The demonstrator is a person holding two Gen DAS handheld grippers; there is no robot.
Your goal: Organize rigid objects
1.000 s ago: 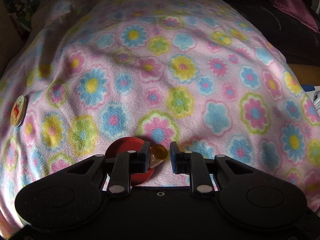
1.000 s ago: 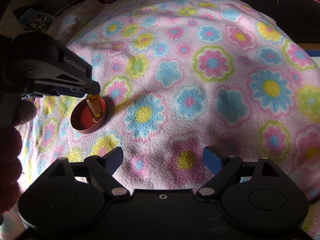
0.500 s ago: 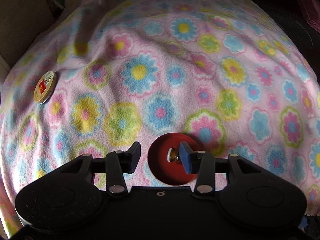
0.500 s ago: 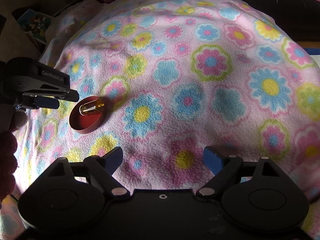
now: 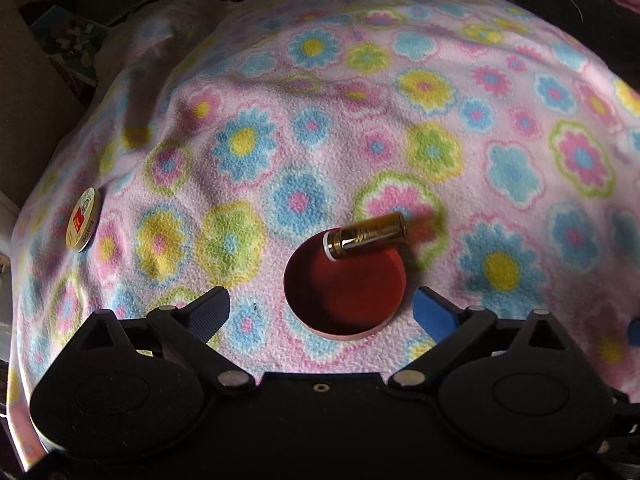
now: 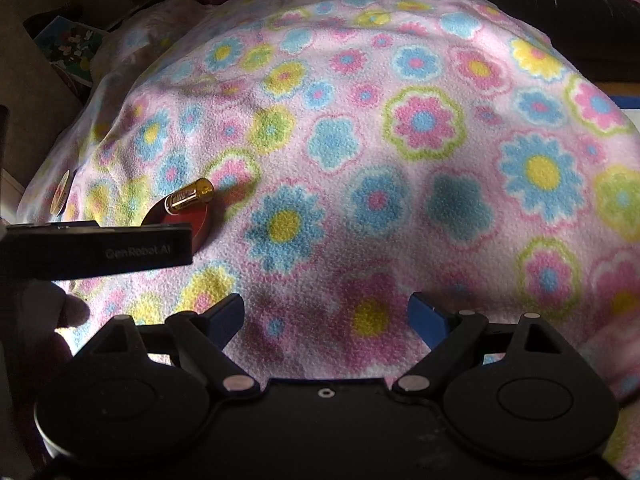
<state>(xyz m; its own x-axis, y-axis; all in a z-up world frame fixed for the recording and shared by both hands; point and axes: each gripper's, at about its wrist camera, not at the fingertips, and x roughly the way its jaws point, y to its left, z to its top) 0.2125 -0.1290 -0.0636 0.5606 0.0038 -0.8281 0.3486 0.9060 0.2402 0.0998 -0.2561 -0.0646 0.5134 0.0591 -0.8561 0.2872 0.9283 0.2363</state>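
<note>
A round red lid (image 5: 344, 288) lies open side up on the flowered blanket (image 5: 360, 140). A small gold cylinder (image 5: 366, 236) lies on its side across the lid's far rim. My left gripper (image 5: 322, 308) is open and empty, just short of the lid. In the right wrist view the lid (image 6: 188, 222) and gold cylinder (image 6: 190, 196) sit at the left, partly behind the left gripper's body (image 6: 96, 250). My right gripper (image 6: 326, 316) is open and empty over the blanket.
A round badge with a red mark (image 5: 83, 224) lies on the blanket at the left; it also shows in the right wrist view (image 6: 60, 196). A box with a picture (image 5: 68, 44) stands beyond the blanket's far left edge. Dark furniture lies to the far right.
My left gripper has let go of the gold cylinder, opened wide and drawn back. The cylinder now rests on the red lid's rim. The right gripper has barely moved.
</note>
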